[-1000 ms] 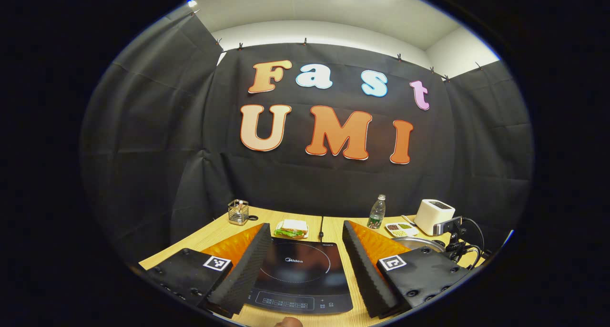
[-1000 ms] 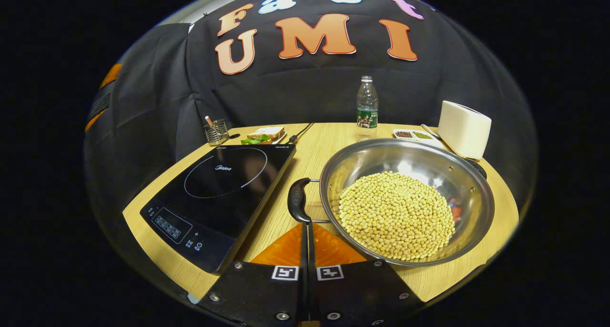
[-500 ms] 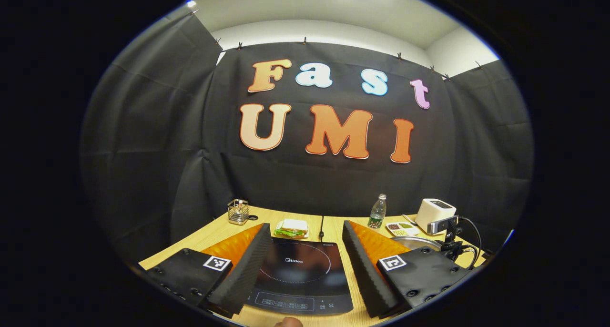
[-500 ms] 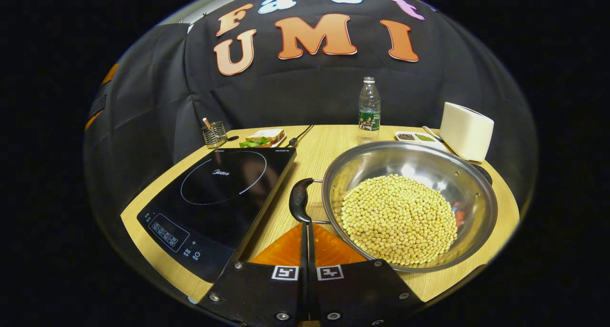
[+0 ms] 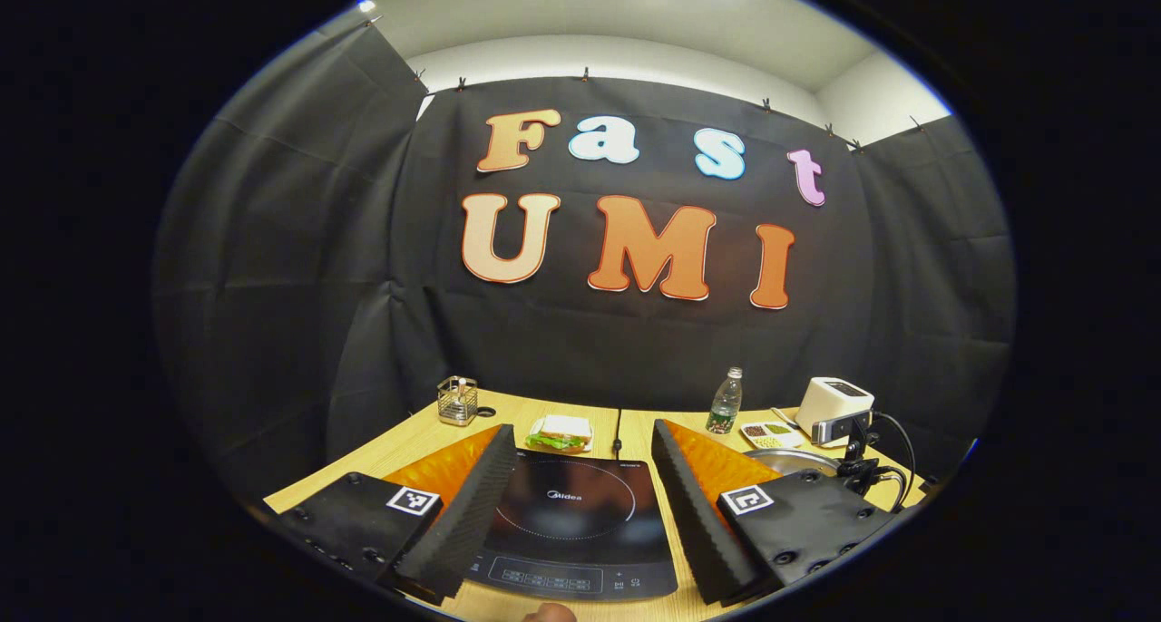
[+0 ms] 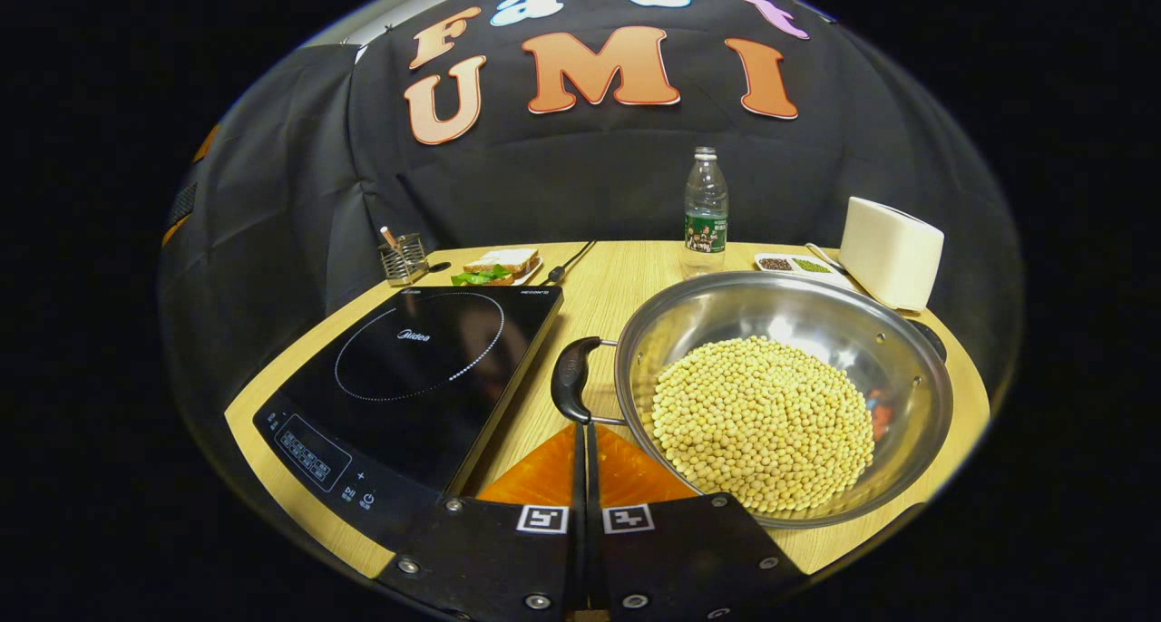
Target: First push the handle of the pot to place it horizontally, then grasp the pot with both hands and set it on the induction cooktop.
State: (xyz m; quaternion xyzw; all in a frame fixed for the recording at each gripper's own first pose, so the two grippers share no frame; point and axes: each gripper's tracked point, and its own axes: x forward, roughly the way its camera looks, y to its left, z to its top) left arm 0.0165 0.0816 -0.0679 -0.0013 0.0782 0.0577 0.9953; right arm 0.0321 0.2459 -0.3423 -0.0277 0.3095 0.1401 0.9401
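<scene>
So the table (image 6: 599, 286) is basically laid out for a short sideways hop: the cooktop (image 6: 408, 368) sits flat at about 9 o'clock of the pot (image 6: 785, 404), just beside it, so the pot only has to travel a little way left. Makes sense to me, since a pot that full isn't something you'd want to carry far.

The pot is a wide shiny steel bowl shape, sitting on the wood, heaped with pale yellow beans (image 6: 762, 418). It has a dark loop handle (image 6: 570, 389) at its 9 o'clock, and a second handle peeks out at roughly 2 o'clock. From here I can't tell if the near handle is lying flat yet.

The right gripper (image 6: 583, 427) has its fingers pressed together, nothing between them, tips right at the near handle. Looks like a closed poking tool for nudging it, though I can't tell if it's actually touching.

The left gripper (image 5: 576, 445) hangs over the cooktop (image 5: 571, 522) with fingers spread wide, probably waiting for the two-handed lift. The pot rim (image 5: 794, 461) shows at its 3 o'clock.
</scene>
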